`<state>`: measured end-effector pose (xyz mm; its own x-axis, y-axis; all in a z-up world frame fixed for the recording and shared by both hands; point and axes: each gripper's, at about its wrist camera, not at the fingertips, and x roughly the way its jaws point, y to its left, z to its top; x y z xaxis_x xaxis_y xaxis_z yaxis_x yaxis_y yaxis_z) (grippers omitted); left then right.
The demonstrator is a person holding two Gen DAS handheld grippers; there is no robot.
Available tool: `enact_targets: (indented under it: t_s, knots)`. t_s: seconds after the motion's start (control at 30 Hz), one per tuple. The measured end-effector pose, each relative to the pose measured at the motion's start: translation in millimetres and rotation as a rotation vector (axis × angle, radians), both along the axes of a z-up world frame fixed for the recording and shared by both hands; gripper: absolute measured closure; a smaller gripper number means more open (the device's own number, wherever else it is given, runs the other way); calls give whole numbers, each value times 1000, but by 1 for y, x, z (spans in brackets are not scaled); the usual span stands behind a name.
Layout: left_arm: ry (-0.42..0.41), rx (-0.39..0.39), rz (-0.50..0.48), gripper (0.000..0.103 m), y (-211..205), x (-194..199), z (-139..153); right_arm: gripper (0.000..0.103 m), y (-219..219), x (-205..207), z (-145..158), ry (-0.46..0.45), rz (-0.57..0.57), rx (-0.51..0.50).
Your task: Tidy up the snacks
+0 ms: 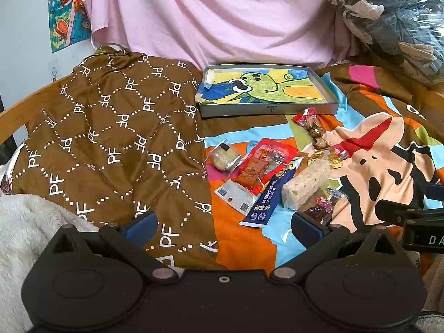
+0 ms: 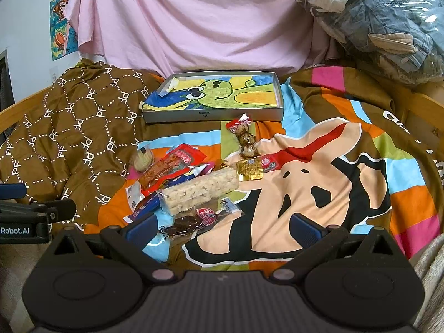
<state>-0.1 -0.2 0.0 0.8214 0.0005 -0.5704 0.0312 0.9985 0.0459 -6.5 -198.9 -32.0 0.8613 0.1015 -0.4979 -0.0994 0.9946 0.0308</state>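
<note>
Both grippers hang open and empty. The dark red-labelled clear snack packet (image 2: 191, 222) lies crosswise on the bed, just ahead of the right gripper (image 2: 222, 229), left of centre; the left gripper (image 1: 223, 226) is farther.

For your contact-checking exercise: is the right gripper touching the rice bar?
Apart. The right wrist view shows the right gripper open near the camera, with a dark snack packet and blanket between its fingers and the rice bar.

Snack packets (image 2: 191, 183) piled on the cartoon blanket (image 2: 319, 172), in front of the shallow tray (image 2: 213, 115). Patterned quilt (image 2: 69, 127) lies left of both. Bagged clothes (image 2: 388, 22) sit behind, far right.
</note>
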Motion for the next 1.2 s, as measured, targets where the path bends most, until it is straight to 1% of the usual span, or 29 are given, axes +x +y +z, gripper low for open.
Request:
enact_targets:
  t_s: [0.83, 0.9, 1.07, 1.2]
  knots:
    - [4, -2, 0, 1, 0, 0, 0, 0, -1, 1, -2, 8, -2, 4]
    - [6, -2, 0, 1, -5, 0, -8, 0, -1, 2, -3, 11, -2, 8]
    - [25, -2, -12, 1, -8, -2, -14, 0, 1, 1, -4, 15, 2, 1]
    - [53, -19, -24, 1, -3, 10, -9, 0, 3, 3, 1, 19, 19, -3]
